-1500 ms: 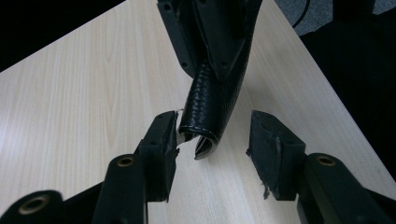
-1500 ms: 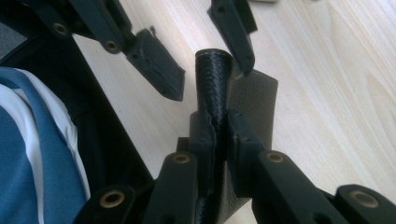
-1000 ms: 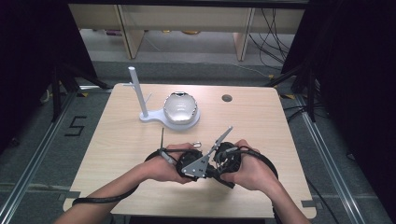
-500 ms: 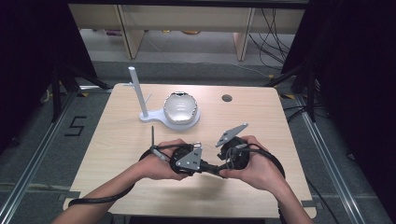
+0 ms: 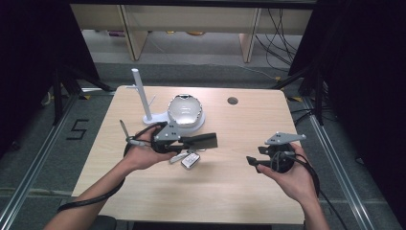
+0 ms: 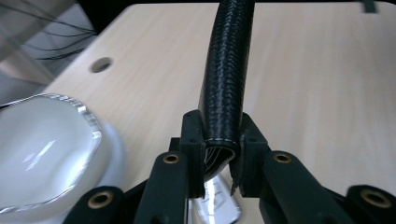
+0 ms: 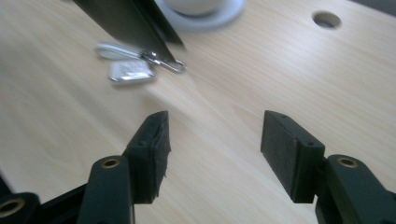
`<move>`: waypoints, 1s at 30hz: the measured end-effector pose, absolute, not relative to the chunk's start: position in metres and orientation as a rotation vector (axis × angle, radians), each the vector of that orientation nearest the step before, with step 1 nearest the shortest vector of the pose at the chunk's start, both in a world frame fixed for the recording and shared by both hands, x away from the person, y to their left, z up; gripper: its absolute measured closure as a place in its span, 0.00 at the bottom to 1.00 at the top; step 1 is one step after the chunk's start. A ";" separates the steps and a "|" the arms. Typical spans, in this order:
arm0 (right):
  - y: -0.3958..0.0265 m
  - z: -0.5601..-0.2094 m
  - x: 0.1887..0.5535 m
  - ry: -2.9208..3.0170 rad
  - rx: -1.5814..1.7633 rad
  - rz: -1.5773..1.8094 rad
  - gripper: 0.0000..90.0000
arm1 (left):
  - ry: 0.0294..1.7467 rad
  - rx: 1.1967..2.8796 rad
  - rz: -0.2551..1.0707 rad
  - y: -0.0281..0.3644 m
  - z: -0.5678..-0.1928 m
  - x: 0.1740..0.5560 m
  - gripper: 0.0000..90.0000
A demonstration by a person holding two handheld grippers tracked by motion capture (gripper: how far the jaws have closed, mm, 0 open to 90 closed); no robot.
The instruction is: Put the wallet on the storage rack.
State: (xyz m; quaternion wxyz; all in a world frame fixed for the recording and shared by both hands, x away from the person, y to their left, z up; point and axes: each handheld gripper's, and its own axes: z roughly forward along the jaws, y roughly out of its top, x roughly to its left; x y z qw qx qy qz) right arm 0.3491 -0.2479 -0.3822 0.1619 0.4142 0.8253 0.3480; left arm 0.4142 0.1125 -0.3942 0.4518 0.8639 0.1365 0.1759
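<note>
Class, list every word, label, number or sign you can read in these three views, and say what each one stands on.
"5": marked in dark strokes on the grey floor, left of the table, in the high view.
Key fob by the left gripper: any marking is too small and blurred to read.
Black strap held in the left gripper's fingers: no text.
Right gripper, open: no text.
</note>
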 end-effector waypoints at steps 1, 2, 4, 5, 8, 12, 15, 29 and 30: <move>-0.252 -0.388 0.349 2.343 1.222 0.995 0.49 | 0.349 2.123 0.447 0.116 -0.393 0.416 0.85; -0.256 -0.394 0.350 2.336 1.223 0.994 0.49 | 0.361 2.110 0.459 0.119 -0.392 0.417 0.85; -0.258 -0.397 0.350 2.336 1.263 0.992 0.49 | 0.372 2.105 0.469 0.122 -0.390 0.418 0.85; -0.263 -0.407 0.351 2.318 1.274 0.992 0.49 | 0.395 2.089 0.495 0.126 -0.386 0.420 0.85; -0.266 -0.413 0.351 2.303 1.297 0.997 0.49 | 0.412 2.090 0.530 0.131 -0.383 0.423 0.85; -0.271 -0.432 0.355 2.256 1.329 1.003 0.49 | 0.447 2.084 0.563 0.137 -0.380 0.433 0.85; -0.274 -0.444 0.358 2.230 1.324 1.004 0.48 | 0.470 2.057 0.591 0.140 -0.380 0.439 0.85; -0.277 -0.474 0.361 2.130 1.413 1.095 0.48 | 0.501 2.048 0.698 0.149 -0.372 0.472 0.85; -0.277 -0.475 0.361 2.118 1.405 1.094 0.48 | 0.500 2.057 0.707 0.150 -0.371 0.474 0.85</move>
